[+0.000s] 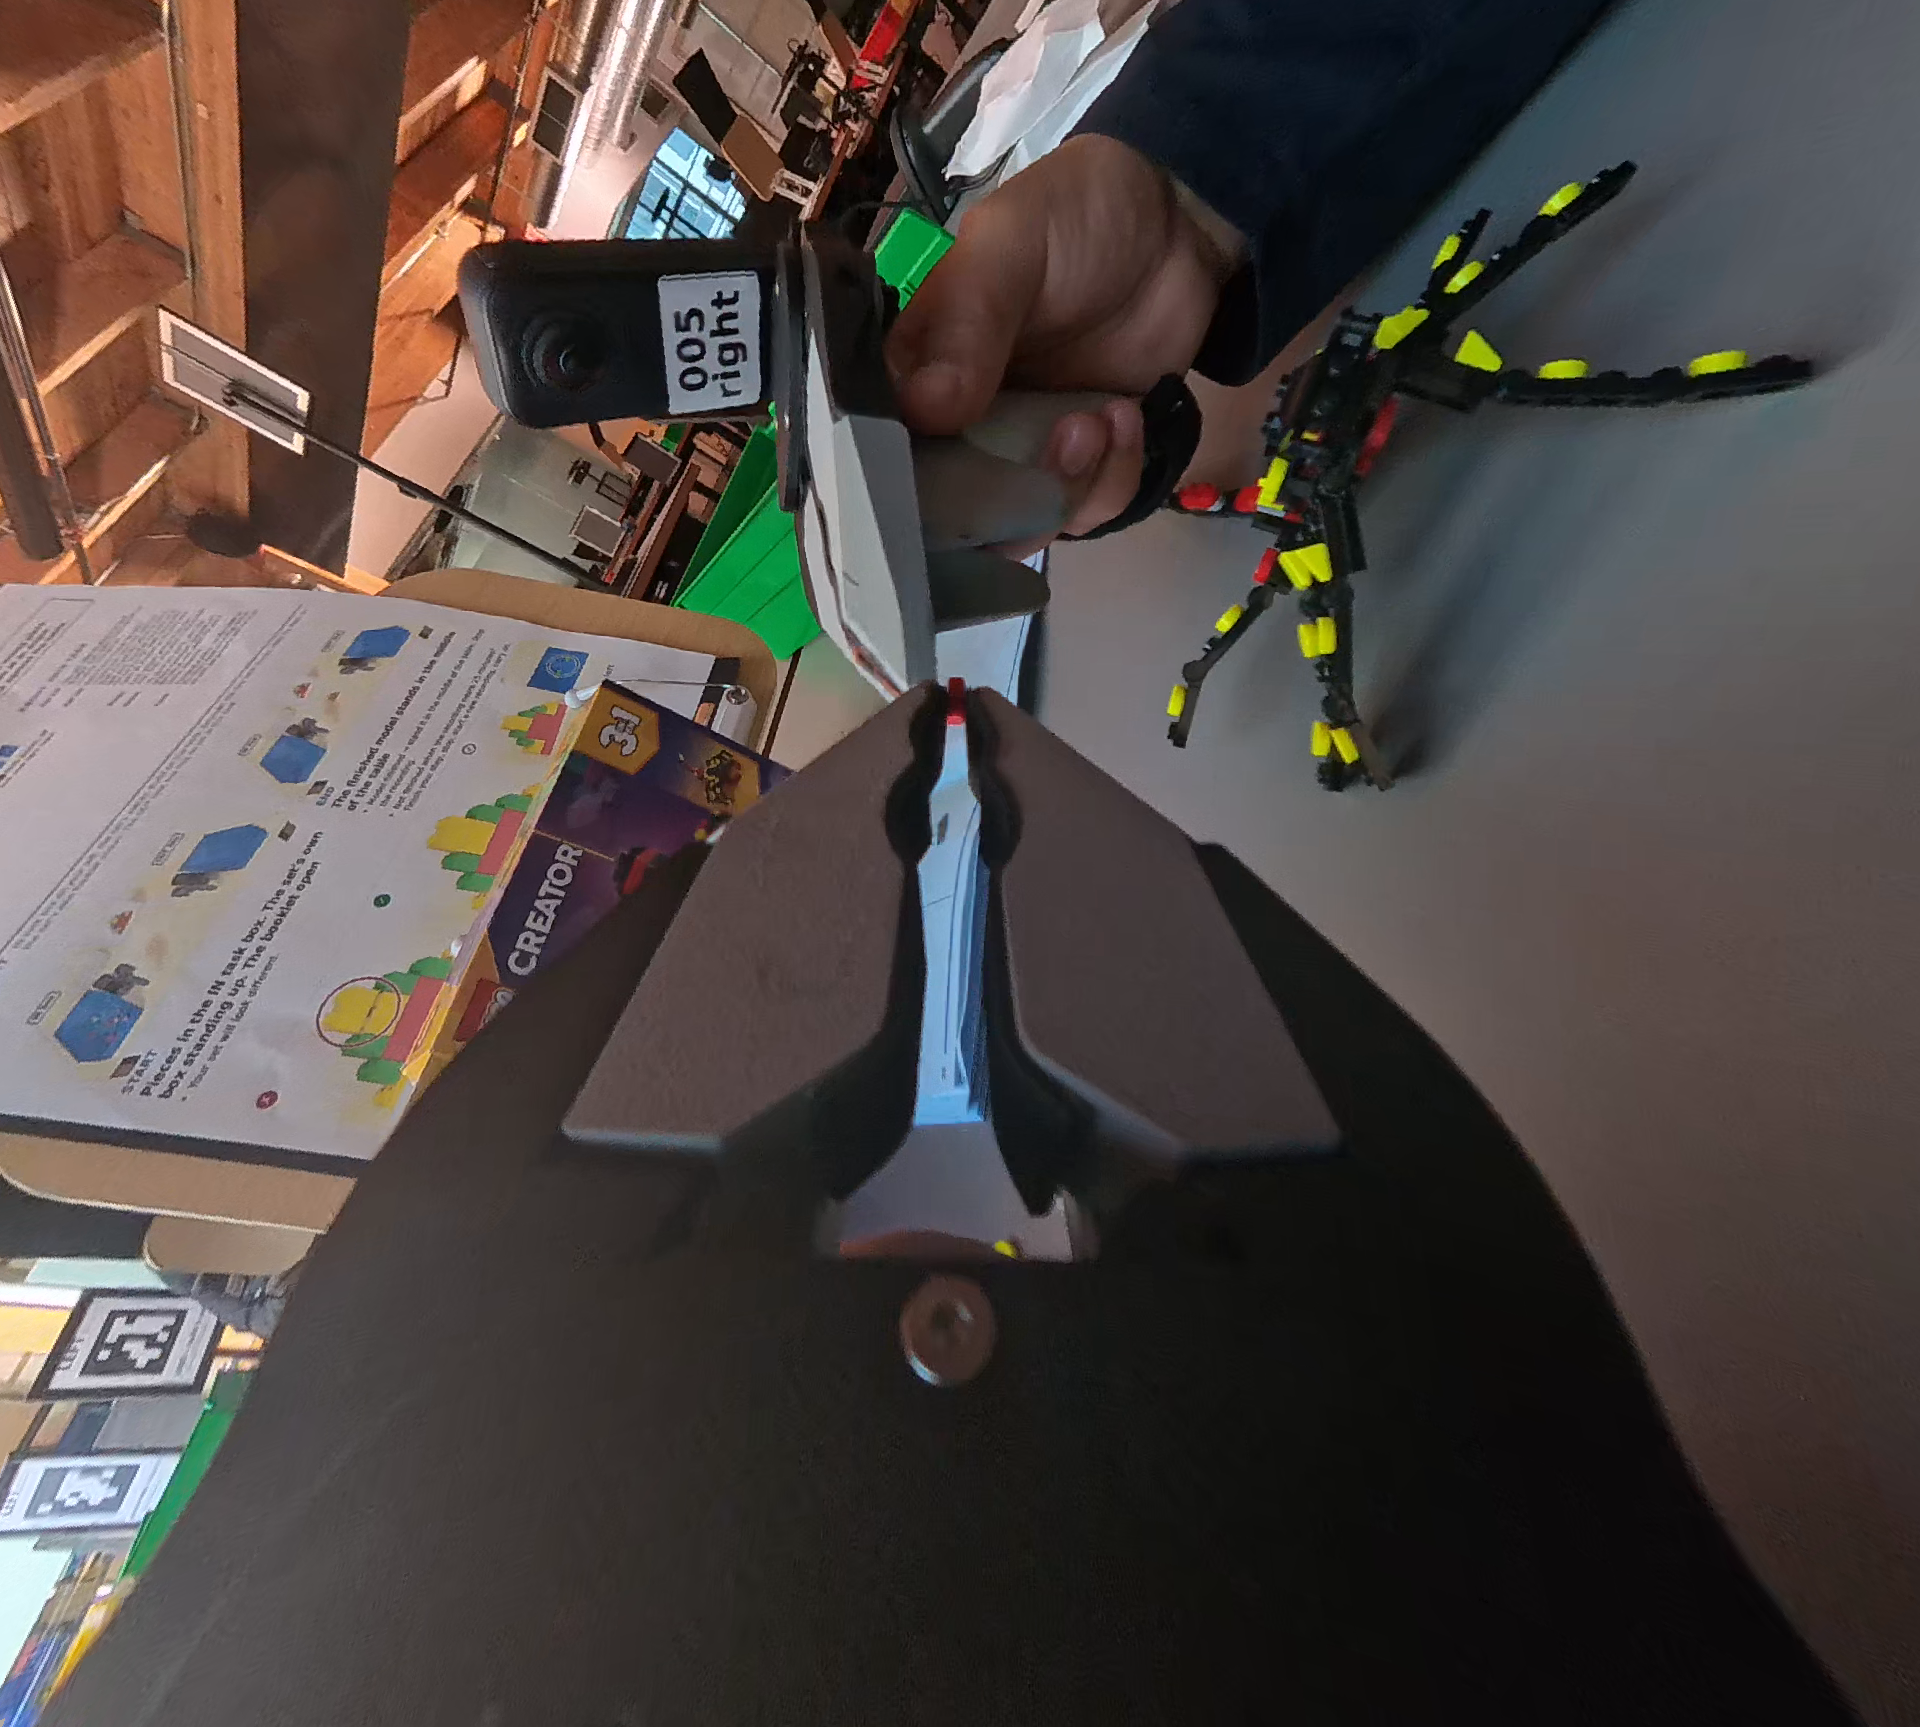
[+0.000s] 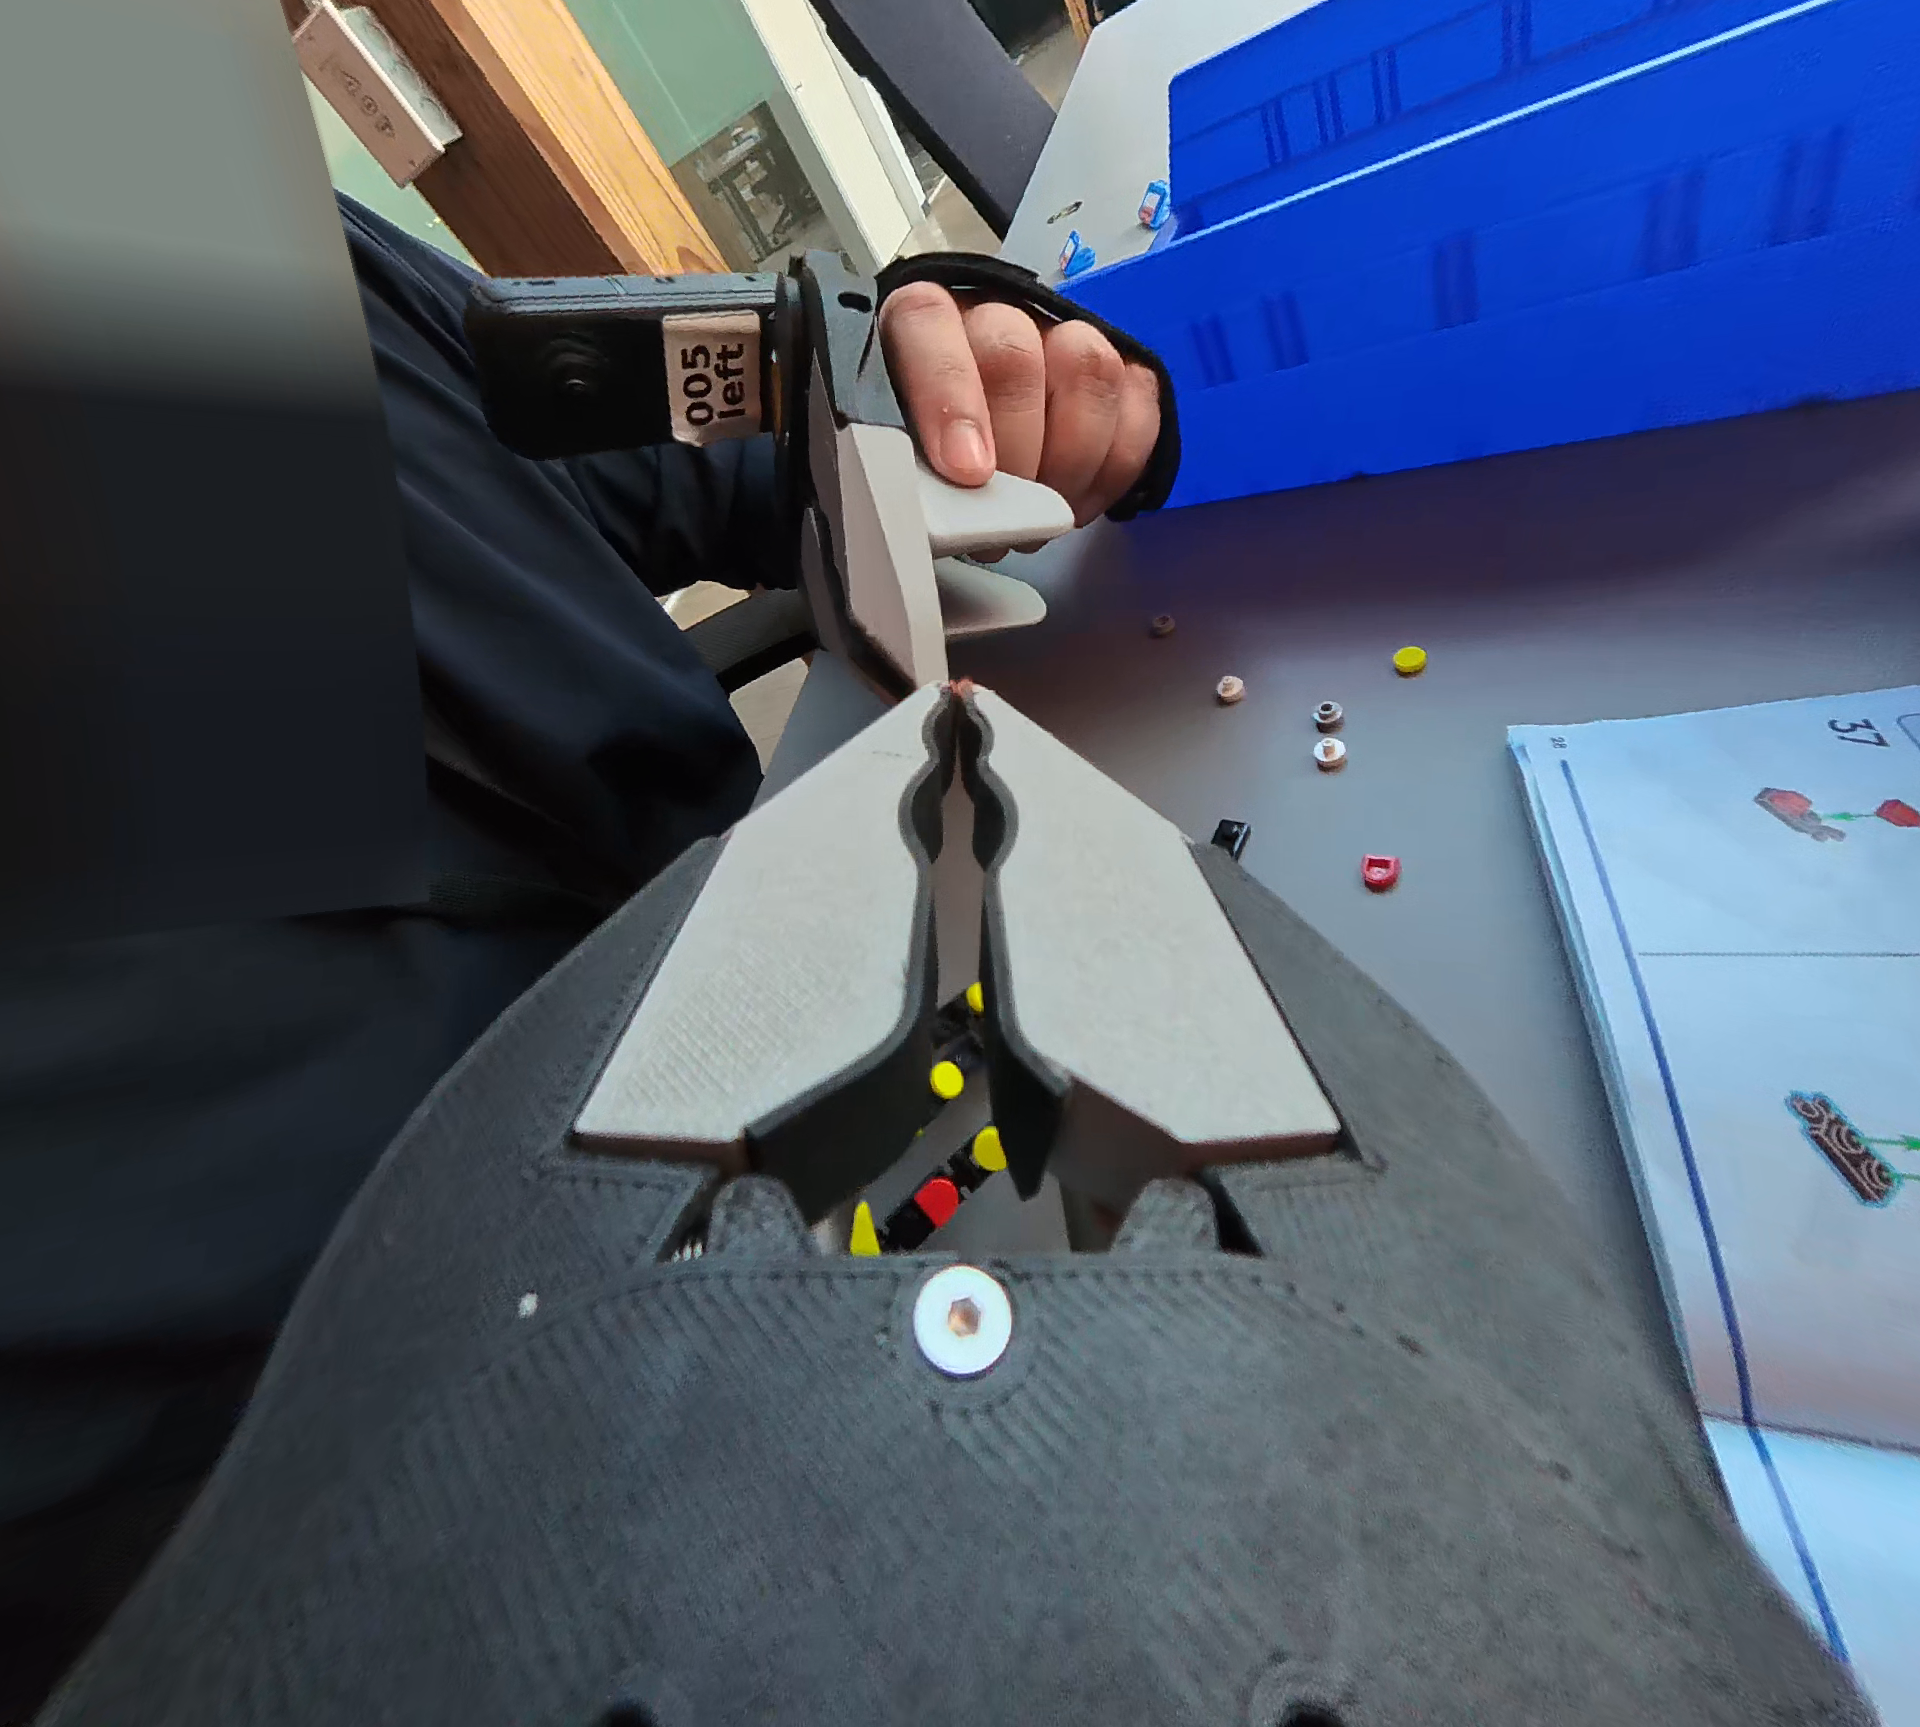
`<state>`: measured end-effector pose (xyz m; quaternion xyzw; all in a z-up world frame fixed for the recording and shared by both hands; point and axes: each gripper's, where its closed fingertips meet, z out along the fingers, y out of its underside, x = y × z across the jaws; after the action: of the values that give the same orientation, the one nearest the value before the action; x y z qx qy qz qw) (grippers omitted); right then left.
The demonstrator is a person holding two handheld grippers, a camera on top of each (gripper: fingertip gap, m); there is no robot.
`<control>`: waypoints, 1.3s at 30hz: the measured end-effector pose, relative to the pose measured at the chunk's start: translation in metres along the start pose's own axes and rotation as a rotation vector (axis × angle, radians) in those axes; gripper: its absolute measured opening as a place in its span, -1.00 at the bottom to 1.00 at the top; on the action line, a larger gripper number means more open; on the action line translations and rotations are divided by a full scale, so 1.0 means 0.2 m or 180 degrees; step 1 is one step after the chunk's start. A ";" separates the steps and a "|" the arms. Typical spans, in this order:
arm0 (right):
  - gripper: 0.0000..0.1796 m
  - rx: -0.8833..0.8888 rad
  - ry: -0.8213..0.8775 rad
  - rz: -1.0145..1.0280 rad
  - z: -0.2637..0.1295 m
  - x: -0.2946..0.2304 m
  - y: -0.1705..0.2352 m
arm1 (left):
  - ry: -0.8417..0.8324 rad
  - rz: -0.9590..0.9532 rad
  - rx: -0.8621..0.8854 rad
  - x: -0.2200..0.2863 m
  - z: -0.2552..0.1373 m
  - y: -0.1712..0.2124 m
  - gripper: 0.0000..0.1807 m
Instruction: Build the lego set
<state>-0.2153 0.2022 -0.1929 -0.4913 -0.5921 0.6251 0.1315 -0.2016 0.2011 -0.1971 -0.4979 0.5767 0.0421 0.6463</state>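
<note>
My left tongs (image 1: 956, 703) are clamped on a small red piece (image 1: 956, 698); only its edge shows between the tips. My right tongs (image 2: 958, 692) meet them tip to tip, pinched on something reddish I can hardly make out. The black-and-yellow lego model (image 1: 1340, 472) stands on the desk (image 1: 1610, 846), beyond the right tongs. Loose studs (image 2: 1330, 732) lie near the instruction booklet (image 2: 1766, 1054); its print is partly cut off.

The left gripper (image 1: 956, 701) was pinched tight, its fingertips clamping a small red piece (image 1: 955, 698). The right gripper (image 2: 958, 692) met it tip to tip, jaws closed on the same speck. The left hand (image 2: 1023, 399) and the right hand (image 1: 1060, 327) each wrapped a handle, index fingers on the triggers.
</note>
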 end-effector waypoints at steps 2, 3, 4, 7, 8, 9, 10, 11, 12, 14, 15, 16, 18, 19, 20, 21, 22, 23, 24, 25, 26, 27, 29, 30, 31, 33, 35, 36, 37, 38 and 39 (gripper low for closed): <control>-1.00 -0.0056 0.0146 -0.0030 0.00 0.04 0.01 | -0.0011 -0.0057 -0.0143 -0.01 0.01 0.04 -0.98; -1.00 -0.0064 0.0197 -0.0052 -0.01 0.05 0.02 | -0.0015 -0.0108 -0.0186 -0.02 0.01 0.06 -0.98; -1.00 -0.0080 0.0208 -0.0063 -0.01 0.05 0.02 | -0.0043 -0.0154 -0.0209 -0.03 0.01 0.06 -0.98; -0.95 -0.0111 0.0221 -0.0063 0.00 0.05 0.02 | -0.0070 -0.0255 -0.0208 -0.05 0.00 0.06 -0.98; -0.95 -0.0112 0.0222 -0.0057 0.00 0.05 0.03 | -0.0065 -0.0268 -0.0218 -0.05 0.00 0.06 -0.98; -0.96 -0.0113 0.0212 -0.0042 0.01 0.05 0.03 | -0.0052 -0.0268 -0.0218 -0.04 0.00 0.06 -0.98; -0.96 -0.0107 0.0196 -0.0024 0.01 0.05 0.03 | -0.0046 -0.0259 -0.0222 -0.04 0.00 0.06 -0.98; -0.97 -0.0093 0.0176 -0.0009 0.01 0.05 0.03 | -0.0041 -0.0248 -0.0234 -0.04 0.00 0.06 -0.98; -0.96 -0.0069 0.0163 -0.0002 0.01 0.04 0.02 | -0.0034 -0.0243 -0.0244 -0.03 0.01 0.07 -0.98; -0.97 -0.0030 0.0179 -0.0009 0.00 0.04 0.01 | -0.0027 -0.0270 -0.0249 -0.04 0.01 0.07 -0.98; -0.98 -0.0026 0.0188 -0.0015 -0.01 0.05 0.01 | -0.0025 -0.0289 -0.0242 -0.04 0.00 0.07 -0.98; -0.99 -0.0028 0.0201 -0.0019 -0.01 0.05 0.01 | -0.0026 -0.0301 -0.0228 -0.04 0.00 0.06 -0.98; -1.00 -0.0052 0.0220 -0.0029 0.00 0.05 0.01 | -0.0014 -0.0313 -0.0220 -0.04 0.00 0.06 -0.99; -1.00 -0.0058 0.0228 -0.0033 0.00 0.05 0.01 | -0.0018 -0.0307 -0.0230 -0.04 0.00 0.06 -0.98; -1.00 -0.0055 0.0232 -0.0033 0.00 0.05 0.01 | -0.0018 -0.0309 -0.0224 -0.03 0.00 0.06 -0.98; -1.00 -0.0053 0.0228 -0.0027 0.00 0.05 0.01 | -0.0011 -0.0319 -0.0204 -0.03 0.00 0.05 -0.98; -1.00 -0.0049 0.0227 -0.0021 0.00 0.05 0.01 | -0.0005 -0.0326 -0.0179 -0.03 0.00 0.05 -0.98; -1.00 -0.0043 0.0230 -0.0022 0.00 0.05 0.01 | 0.0000 -0.0331 -0.0162 -0.03 0.00 0.04 -0.98; -1.00 -0.0044 0.0230 -0.0026 0.00 0.05 0.01 | 0.0008 -0.0329 -0.0154 -0.03 0.00 0.03 -0.98; -1.00 -0.0052 0.0230 -0.0031 0.00 0.05 0.01 | 0.0008 -0.0321 -0.0155 -0.03 0.00 0.03 -0.98; -1.00 -0.0059 0.0235 -0.0037 0.00 0.05 0.01 | 0.0005 -0.0315 -0.0161 -0.02 0.00 0.03 -0.98; -1.00 -0.0060 0.0242 -0.0039 0.00 0.05 0.01 | 0.0006 -0.0322 -0.0167 -0.02 0.01 0.03 -0.98; -1.00 -0.0053 0.0237 -0.0030 0.00 0.05 0.01 | 0.0001 -0.0342 -0.0155 -0.03 0.00 0.03 -0.98; -1.00 -0.0043 0.0231 -0.0026 0.00 0.05 0.01 | -0.0002 -0.0348 -0.0151 -0.03 0.00 0.03 -0.99; -1.00 -0.0038 0.0230 -0.0025 0.01 0.05 0.01 | -0.0001 -0.0352 -0.0150 -0.03 0.00 0.02 -0.98; -1.00 -0.0039 0.0227 -0.0024 0.01 0.05 0.01 | -0.0005 -0.0341 -0.0143 -0.03 0.00 0.02 -0.99; -1.00 -0.0045 0.0219 -0.0016 0.02 0.05 0.01 | -0.0001 -0.0341 -0.0137 -0.03 0.01 0.02 -0.98; -1.00 -0.0047 0.0220 -0.0013 0.02 0.06 0.02 | 0.0003 -0.0343 -0.0140 -0.02 0.01 0.02 -0.98; -1.00 -0.0048 0.0221 -0.0007 0.02 0.06 0.02 | 0.0007 -0.0348 -0.0141 -0.02 0.01 0.02 -0.98; -1.00 -0.0047 0.0220 0.0003 0.02 0.06 0.02 | 0.0008 -0.0357 -0.0142 -0.02 0.01 0.02 -0.98; -1.00 -0.0046 0.0221 0.0014 0.02 0.06 0.02 | 0.0004 -0.0367 -0.0151 -0.03 0.01 0.02 -0.98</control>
<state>-0.2226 0.2082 -0.2024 -0.5150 -0.5906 0.6037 0.1470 -0.2053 0.2074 -0.1959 -0.5455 0.5463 0.0181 0.6353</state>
